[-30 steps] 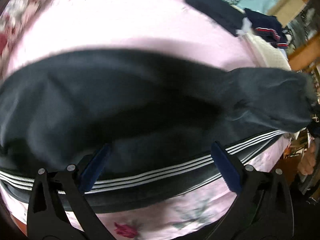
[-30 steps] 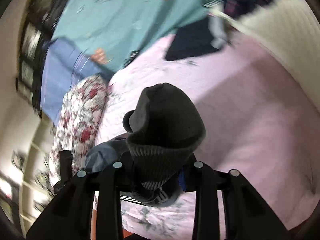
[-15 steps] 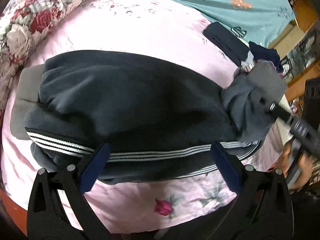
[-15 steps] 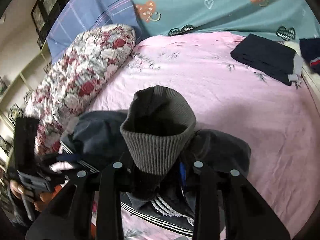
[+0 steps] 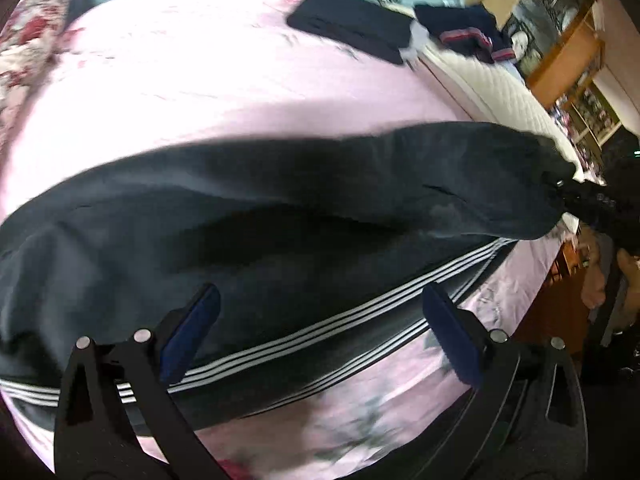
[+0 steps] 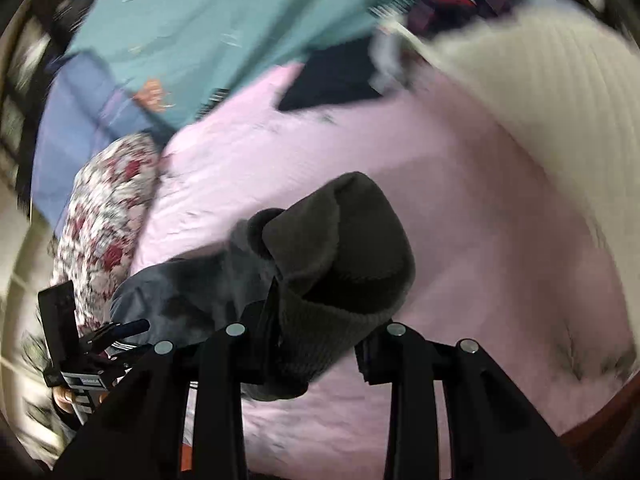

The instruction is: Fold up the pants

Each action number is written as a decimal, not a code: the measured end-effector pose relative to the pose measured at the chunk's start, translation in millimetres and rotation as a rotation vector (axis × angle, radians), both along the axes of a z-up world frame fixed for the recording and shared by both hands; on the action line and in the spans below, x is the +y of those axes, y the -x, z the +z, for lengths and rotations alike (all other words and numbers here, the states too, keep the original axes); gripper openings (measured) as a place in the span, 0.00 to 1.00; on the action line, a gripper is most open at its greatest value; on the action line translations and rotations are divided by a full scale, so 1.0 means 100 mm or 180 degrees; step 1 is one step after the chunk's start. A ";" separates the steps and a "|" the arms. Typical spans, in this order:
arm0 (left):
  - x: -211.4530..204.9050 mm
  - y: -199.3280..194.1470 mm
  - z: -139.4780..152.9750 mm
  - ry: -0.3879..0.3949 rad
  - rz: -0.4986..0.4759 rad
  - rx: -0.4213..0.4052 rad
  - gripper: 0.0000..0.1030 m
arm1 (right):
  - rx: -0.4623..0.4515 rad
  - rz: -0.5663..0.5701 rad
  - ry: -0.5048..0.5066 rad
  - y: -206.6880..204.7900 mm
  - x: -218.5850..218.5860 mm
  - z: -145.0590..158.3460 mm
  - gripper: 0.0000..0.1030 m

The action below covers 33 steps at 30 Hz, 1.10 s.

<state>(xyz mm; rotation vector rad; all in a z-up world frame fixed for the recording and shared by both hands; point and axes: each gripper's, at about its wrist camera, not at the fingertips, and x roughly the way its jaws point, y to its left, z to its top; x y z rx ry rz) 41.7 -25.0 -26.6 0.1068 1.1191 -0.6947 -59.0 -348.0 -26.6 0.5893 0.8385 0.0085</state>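
Observation:
Dark navy pants (image 5: 248, 216) with white side stripes (image 5: 360, 316) lie across the pink bed sheet (image 5: 224, 80). My left gripper (image 5: 318, 306) hovers open over the striped side, its blue pads (image 5: 192, 328) wide apart with the cloth beneath them. One leg stretches to the right, where the right gripper (image 5: 588, 204) holds its end. In the right wrist view, my right gripper (image 6: 316, 336) is shut on the grey ribbed cuff (image 6: 340, 256), which bunches up above the jaws. The left gripper's body (image 6: 76, 344) shows at the lower left there.
A folded dark garment (image 5: 348, 28) and a navy-and-red pile (image 5: 468, 36) lie at the far side of the bed. A floral pillow (image 6: 104, 220) and a teal blanket (image 6: 208, 28) sit at the head. The white quilted mattress edge (image 5: 492, 84) and wooden furniture (image 5: 568, 52) are to the right.
The right gripper has pulled the cuff out to the right, drawing the leg taut. The left gripper has come down closer over the striped side, still open.

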 end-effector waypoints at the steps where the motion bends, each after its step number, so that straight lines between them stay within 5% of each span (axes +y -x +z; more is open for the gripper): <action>1: -0.08 0.00 -0.03 -0.0023 -0.0030 0.0028 0.98 | 0.0118 -0.0030 -0.0164 0.01 -0.13 -0.15 0.31; 4: -0.28 -0.02 -0.14 -0.0127 -0.0083 0.0090 0.98 | 0.0311 0.0011 -0.0573 -0.01 -0.32 -0.44 0.35; 6: -0.40 -0.02 -0.22 -0.0178 -0.0165 0.0165 0.98 | 0.0379 0.0005 -0.0869 -0.01 -0.43 -0.50 0.51; 8: -0.44 0.00 -0.31 -0.0298 -0.0195 0.0234 0.98 | 0.0377 0.0151 -0.1003 0.01 -0.50 -0.44 0.54; 15: -0.11 0.05 -0.12 -0.0074 0.0001 0.0280 0.98 | -0.0330 0.1469 -0.0510 0.29 0.01 0.38 0.54; 21: 0.32 0.07 0.06 -0.0117 0.0435 0.0119 0.98 | -0.0259 0.2640 -0.0304 -0.07 1.27 0.29 0.53; 23: 0.46 0.11 0.10 -0.0115 0.0535 0.0082 0.98 | -0.0079 0.2814 0.0182 -0.27 1.71 0.12 0.51; 28: 0.87 0.20 0.17 -0.0085 0.0761 0.0053 0.98 | 0.0209 0.2932 0.0798 -0.56 2.15 -0.17 0.43; 33: 1.00 0.23 0.14 -0.0060 0.0785 0.0053 0.98 | 0.0166 0.2838 0.0843 -0.63 2.10 -0.15 0.43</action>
